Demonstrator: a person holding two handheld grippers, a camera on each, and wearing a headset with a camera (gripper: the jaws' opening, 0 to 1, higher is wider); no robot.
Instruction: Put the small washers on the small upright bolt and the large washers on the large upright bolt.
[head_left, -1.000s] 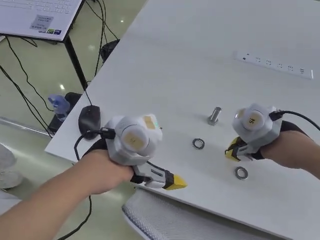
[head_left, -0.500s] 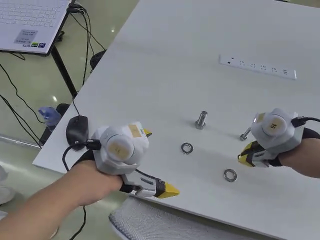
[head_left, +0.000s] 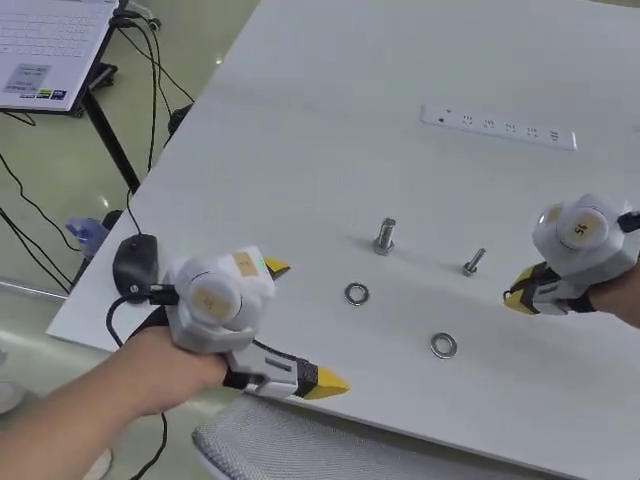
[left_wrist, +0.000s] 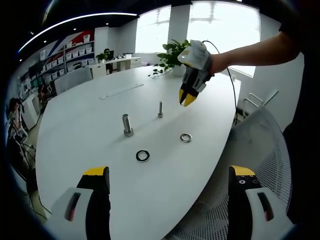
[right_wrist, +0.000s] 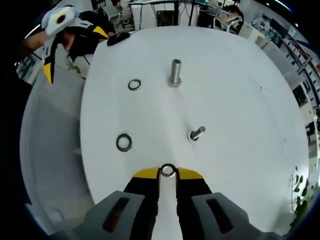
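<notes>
At bottom centre of the right gripper view, the right gripper (right_wrist: 168, 176) pinches 1 held washer (right_wrist: 168, 170) between narrow jaws. Beyond: loose washer (right_wrist: 124, 142) left, small bolt (right_wrist: 196, 133) centre, second washer (right_wrist: 134, 84) and large bolt (right_wrist: 175, 72) above. The left gripper (left_wrist: 169, 172) has wide, empty jaws.

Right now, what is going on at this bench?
A person holds a gripper in each hand over a white table. The right gripper is shut on a washer, raised off the table near the small upright bolt. The left gripper hangs open at the near edge, holding nothing. Two more washers lie flat near the large upright bolt; neither bolt seems to carry one yet.
</notes>
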